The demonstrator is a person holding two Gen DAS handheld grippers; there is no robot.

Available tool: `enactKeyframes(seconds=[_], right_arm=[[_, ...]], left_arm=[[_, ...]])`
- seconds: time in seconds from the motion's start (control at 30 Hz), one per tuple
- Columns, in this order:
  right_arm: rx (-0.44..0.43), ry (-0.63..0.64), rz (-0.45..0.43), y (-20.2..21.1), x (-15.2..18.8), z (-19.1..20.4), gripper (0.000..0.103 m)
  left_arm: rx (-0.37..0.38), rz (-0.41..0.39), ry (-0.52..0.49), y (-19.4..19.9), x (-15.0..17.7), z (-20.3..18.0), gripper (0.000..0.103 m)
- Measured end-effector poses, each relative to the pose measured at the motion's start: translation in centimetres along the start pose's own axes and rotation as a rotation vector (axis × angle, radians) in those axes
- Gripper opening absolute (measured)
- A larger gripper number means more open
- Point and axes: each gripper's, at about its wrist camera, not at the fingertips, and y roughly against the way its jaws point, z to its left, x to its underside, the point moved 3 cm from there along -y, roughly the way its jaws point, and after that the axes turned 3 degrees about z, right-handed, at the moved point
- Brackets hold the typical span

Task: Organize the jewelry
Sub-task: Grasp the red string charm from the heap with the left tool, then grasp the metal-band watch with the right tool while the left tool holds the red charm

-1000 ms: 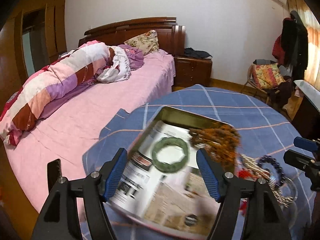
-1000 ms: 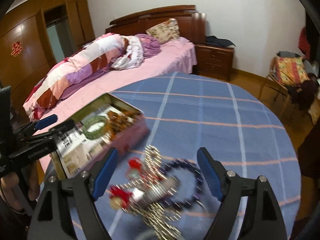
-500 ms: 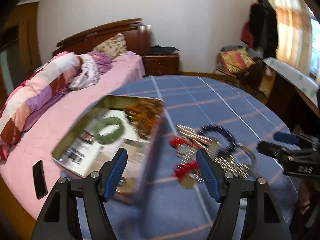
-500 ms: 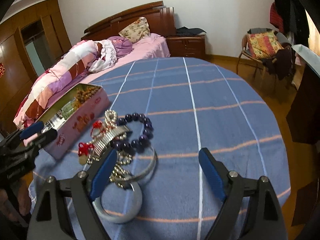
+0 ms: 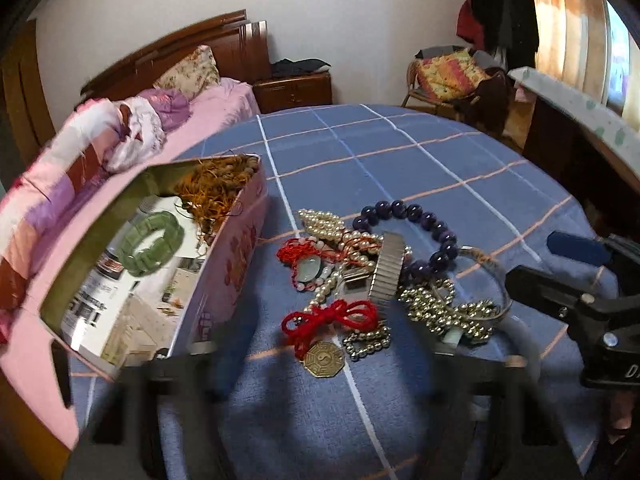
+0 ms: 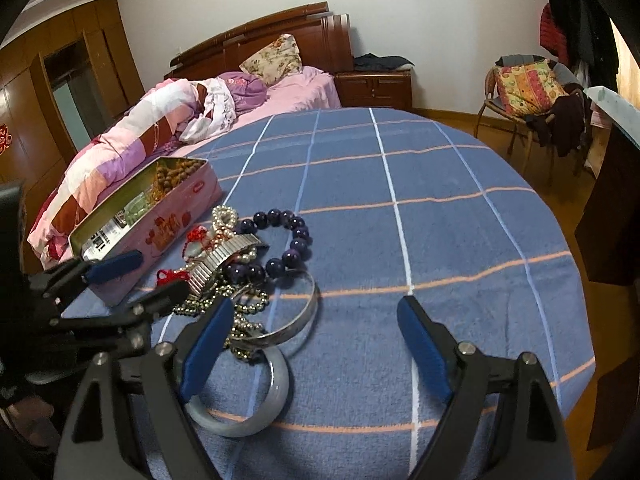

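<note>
A pile of jewelry lies on the blue checked tablecloth: a purple bead bracelet, pearl strands, a metal watch band, red cords with a brass octagon charm, a silver bangle and a pale jade bangle. An open pink tin to the left holds a green bracelet and brown beads. My left gripper is open, empty, at the pile's near left side, blurred in its own view. My right gripper is open, empty, its left finger over the bangles.
A bed with a pink quilt stands behind the table on the left. A wooden nightstand is at the back wall. A chair piled with clothes is at the right. The table edge curves away on the right.
Both grippers have swung right, from the tin towards the jewelry pile, and come closer to it. The left wrist view is now motion-blurred. Both stay open and empty.
</note>
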Motion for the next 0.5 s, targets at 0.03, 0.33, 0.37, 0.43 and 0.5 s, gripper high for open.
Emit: enactKeyframes(seconds=[0.03, 0.33, 0.37, 0.43, 0.5], right_arm=[[-0.002, -0.003, 0.0, 0.0, 0.0, -0.1, 0.086], [-0.025, 0.032, 0.017, -0.1, -0.4, 1.0, 0.075], [-0.029, 0.037, 0.018, -0.2, -0.5, 1.3, 0.073], [-0.04, 0.053, 0.023, -0.4, -0.8, 2.1, 0.066], [-0.05, 0.074, 0.023, -0.5, -1.2, 2.9, 0.064]], left_arm=[[0.012, 0.007, -0.001, -0.1, 0.1, 0.0, 0.003], [0.048, -0.083, 0.083, 3.2, -0.7, 2.0, 0.0], [0.049, -0.094, 0.089, 3.7, -0.9, 2.1, 0.0], [0.044, -0.113, 0.098, 4.3, -1.4, 2.5, 0.0], [0.047, -0.128, 0.108, 5.0, -1.9, 2.9, 0.0]])
